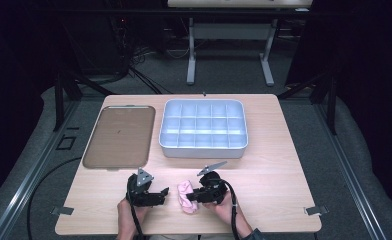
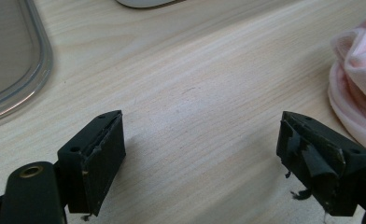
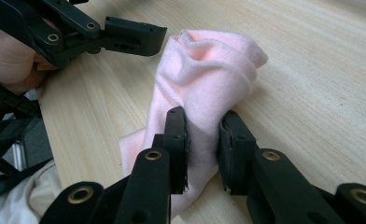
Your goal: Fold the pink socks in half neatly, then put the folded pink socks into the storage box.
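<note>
Sock (image 3: 204, 88): pink, bunched on bench (image 1: 274, 175) near front edge, pinched mid-fold by right gripper (image 3: 203, 140). Left gripper (image 2: 200, 149) just beside, jaws spread, empty. Risk: thin pinch slipping, fold unrolling on lifting.

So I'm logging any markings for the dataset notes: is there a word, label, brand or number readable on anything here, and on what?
None can be read.
The divided tray, the brown lid and the pink cloth carry no print.
Both the left gripper and the right gripper are plain black, with no lettering visible.
</note>
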`<control>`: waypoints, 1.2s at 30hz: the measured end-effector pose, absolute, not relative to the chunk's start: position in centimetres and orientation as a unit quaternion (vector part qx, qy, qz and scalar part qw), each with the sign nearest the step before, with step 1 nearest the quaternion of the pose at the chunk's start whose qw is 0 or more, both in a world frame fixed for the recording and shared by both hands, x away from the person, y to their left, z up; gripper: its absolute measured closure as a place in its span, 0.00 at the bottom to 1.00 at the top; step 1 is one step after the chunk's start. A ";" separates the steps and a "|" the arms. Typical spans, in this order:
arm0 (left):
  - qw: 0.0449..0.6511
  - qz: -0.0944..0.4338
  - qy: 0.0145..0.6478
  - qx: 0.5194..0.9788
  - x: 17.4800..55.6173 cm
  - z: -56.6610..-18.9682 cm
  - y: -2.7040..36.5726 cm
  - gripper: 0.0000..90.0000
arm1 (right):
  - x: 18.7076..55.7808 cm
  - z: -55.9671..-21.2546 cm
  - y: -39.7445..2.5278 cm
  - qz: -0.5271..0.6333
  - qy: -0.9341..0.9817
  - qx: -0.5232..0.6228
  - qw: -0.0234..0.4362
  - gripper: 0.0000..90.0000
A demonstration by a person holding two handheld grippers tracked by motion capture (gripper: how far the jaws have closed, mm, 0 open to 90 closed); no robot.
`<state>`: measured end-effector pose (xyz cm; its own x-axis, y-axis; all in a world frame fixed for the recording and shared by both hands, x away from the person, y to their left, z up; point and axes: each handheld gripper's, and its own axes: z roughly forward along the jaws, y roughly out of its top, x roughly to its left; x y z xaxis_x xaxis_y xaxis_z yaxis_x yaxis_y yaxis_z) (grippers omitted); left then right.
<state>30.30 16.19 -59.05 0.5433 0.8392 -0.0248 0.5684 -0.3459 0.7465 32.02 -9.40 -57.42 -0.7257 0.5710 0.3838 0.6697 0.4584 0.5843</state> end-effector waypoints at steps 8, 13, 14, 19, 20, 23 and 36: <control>0.352 0.196 0.441 0.802 30.2 -59.1 15.8 0.16 | 31.8 -57.6 -9.5 -0.390 -0.849 -0.352 0.061 0.84; 0.352 0.198 0.440 0.802 30.2 -59.1 15.8 0.16 | 31.7 -57.4 -9.5 -0.390 -0.851 -0.346 0.056 0.84; 0.352 0.198 0.440 0.802 30.2 -59.1 15.8 0.16 | 31.6 -57.3 -9.5 -0.391 -0.852 -0.343 0.055 0.84; 0.352 0.198 0.440 0.802 30.2 -59.1 15.8 0.16 | 31.2 -57.0 -9.5 -0.402 -0.854 -0.327 0.047 0.84; 0.352 0.198 0.440 0.802 30.2 -59.1 15.8 0.16 | 31.1 -56.9 -9.5 -0.401 -0.856 -0.324 0.042 0.84; 0.352 0.198 0.440 0.802 30.2 -59.1 15.8 0.16 | 30.9 -56.8 -9.7 -0.404 -0.855 -0.323 0.036 0.84; 0.349 0.201 0.444 0.800 30.2 -59.1 15.7 0.14 | 30.9 -55.2 -11.7 -0.420 -0.840 -0.342 -0.006 0.84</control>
<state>30.24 15.73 -59.11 0.5247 0.8512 0.0121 0.5702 -0.3619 0.7375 30.94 -11.67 -55.15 -0.7661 0.5795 0.2779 0.5698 0.4126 0.7107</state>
